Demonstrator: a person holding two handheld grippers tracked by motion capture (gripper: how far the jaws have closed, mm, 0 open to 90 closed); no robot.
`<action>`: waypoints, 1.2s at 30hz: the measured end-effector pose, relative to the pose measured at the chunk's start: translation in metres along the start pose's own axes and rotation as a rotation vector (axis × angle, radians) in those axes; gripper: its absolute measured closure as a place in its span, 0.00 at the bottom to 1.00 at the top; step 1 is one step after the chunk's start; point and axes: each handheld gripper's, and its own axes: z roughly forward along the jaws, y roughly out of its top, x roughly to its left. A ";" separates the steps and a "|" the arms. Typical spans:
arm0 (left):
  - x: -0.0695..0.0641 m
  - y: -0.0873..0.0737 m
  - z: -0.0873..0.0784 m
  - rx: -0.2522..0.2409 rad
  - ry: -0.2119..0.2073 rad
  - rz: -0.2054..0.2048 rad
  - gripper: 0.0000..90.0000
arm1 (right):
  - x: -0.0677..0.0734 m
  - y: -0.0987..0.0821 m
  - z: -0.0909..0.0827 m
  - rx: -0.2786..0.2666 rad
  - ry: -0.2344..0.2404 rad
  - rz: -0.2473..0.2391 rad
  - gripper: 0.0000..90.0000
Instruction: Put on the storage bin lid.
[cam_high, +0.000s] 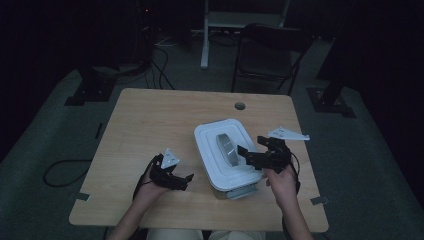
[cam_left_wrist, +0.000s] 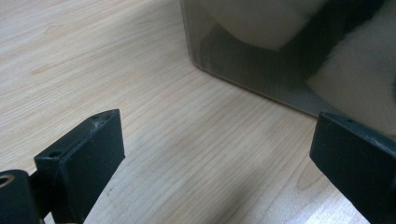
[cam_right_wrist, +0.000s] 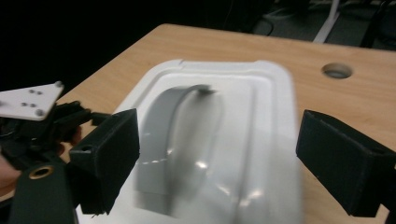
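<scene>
While lid (cam_high: 226, 150) stays on, one box (cam_high: 235, 189) at frame centre on worktop (cam_high: 150, 120), contents hidden; left claw (cam_high: 186, 179) and right claw (cam_high: 248, 153) spread, empty.

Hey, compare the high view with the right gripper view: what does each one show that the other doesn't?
High view alone: the person's right hand, the black folding chair beyond the wooden table, and the clear base under the lid. Right gripper view alone: the grey handle close up, framed by the right gripper's wide-open jaws. Shared: the white rectangular container lid, the table's round hole, and the left gripper.
</scene>
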 end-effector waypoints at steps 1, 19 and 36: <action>0.000 0.000 0.000 0.000 0.000 0.000 0.04 | -0.006 -0.001 -0.002 -0.016 -0.001 0.000 0.15; 0.001 0.010 0.005 -0.009 0.000 -0.005 0.04 | -0.093 -0.029 0.009 -0.015 -0.205 0.069 0.14; 0.008 0.015 0.029 0.009 0.016 -0.027 0.04 | -0.112 -0.095 0.057 0.133 -0.176 0.099 0.14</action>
